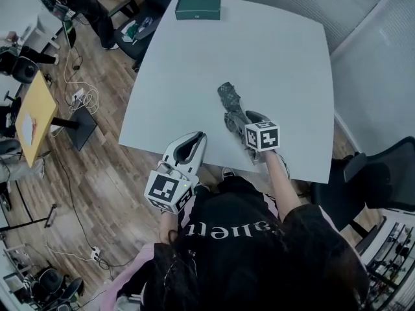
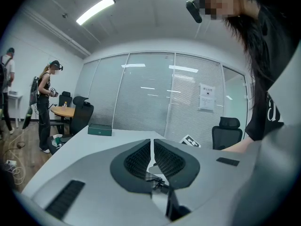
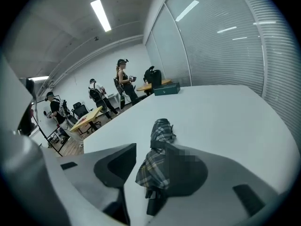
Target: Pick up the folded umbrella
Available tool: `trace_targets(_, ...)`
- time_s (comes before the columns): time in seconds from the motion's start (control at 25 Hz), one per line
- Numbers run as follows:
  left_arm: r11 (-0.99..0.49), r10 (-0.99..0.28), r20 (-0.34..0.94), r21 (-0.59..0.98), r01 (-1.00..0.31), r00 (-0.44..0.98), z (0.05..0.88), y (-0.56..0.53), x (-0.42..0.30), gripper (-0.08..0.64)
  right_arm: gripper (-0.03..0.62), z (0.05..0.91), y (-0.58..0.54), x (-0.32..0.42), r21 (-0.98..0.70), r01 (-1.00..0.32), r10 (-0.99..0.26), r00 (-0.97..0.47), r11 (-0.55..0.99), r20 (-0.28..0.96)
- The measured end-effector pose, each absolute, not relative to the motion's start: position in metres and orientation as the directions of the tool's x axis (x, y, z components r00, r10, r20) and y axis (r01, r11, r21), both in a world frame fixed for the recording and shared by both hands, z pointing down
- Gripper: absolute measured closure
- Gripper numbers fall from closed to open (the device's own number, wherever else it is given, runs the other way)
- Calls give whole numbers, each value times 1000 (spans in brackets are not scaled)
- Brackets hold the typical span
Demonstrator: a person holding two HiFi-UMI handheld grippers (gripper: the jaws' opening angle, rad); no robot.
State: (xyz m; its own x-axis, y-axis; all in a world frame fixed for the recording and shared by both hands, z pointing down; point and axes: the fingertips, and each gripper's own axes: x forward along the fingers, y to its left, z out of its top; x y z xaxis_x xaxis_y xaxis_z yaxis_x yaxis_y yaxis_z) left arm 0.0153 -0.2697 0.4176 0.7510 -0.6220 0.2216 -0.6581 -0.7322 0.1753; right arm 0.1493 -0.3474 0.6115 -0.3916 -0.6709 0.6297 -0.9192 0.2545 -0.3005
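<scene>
Right gripper view: plaid folded umbrella (image 3: 160, 126) lying on smooth white table (image 3: 225, 112), between the parted jaws of right gripper (image 3: 160, 150).
Soft checked fabric, bunched into a stubby roll with a dark strap round it, close against the right-hand jaw, clear of the other, not pinched. Left gripper (image 2: 152, 145) clenched on nothing, ribbed dark pads together.

Place: we read this as an open office | Evidence: we see glass partition walls with blinds (image 2: 146, 93), swivel chairs (image 2: 227, 131), yellow desks (image 1: 35, 115), ceiling strip lights (image 2: 95, 10), floor cables (image 1: 83, 99)
</scene>
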Motion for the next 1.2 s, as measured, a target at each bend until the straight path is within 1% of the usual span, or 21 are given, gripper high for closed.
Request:
trace_targets(0.12,-710,-647,226,168,-683,728,417,-276,13,522,368,634,-362,148,-323,-912,-624,-408,252,667)
trace_targets(0.28,-685,-673,234,161,-711,702,416,-278,8,522,318,653,-376,142,-330,-910,-583,-414,250,700)
trace_targets(0.48,-641,-710,250,156,-751,658,417,-281,-5,522,287,674,-393,138,-265,-925,-543,-376,274,751)
trace_targets(0.68,-606,-737,262,152,-781,623,420,-280,-14,522,276,699,-398,135,-237,-929,-497,-354,284,792)
trace_targets(0.76,-595,-745,264,152,-789,612,420,-280,-19,522,273,703,-397,132,-225,-932,-503,-345,284,793)
trace_targets(0.88,-578,-757,268,150,-802,596,421,-278,-25,522,275,705,-395,130,-168,-945,-525,-299,282,797)
trace_targets(1.04,-565,-767,269,148,-812,583,423,-277,-30,522,276,709,-394,129,-93,-955,-522,-233,282,821)
trace_targets(1.08,-563,-768,268,148,-813,581,423,-276,-31,522,280,709,-394,129,-82,-955,-523,-227,286,821)
trace_targets(1.12,-561,-770,267,148,-814,579,423,-276,-32,522,307,709,-394,128,-77,-954,-527,-226,290,819)
trace_targets(1.2,-557,-774,264,147,-818,575,422,-275,-35,522,325,708,-394,126,-84,-955,-536,-231,284,812)
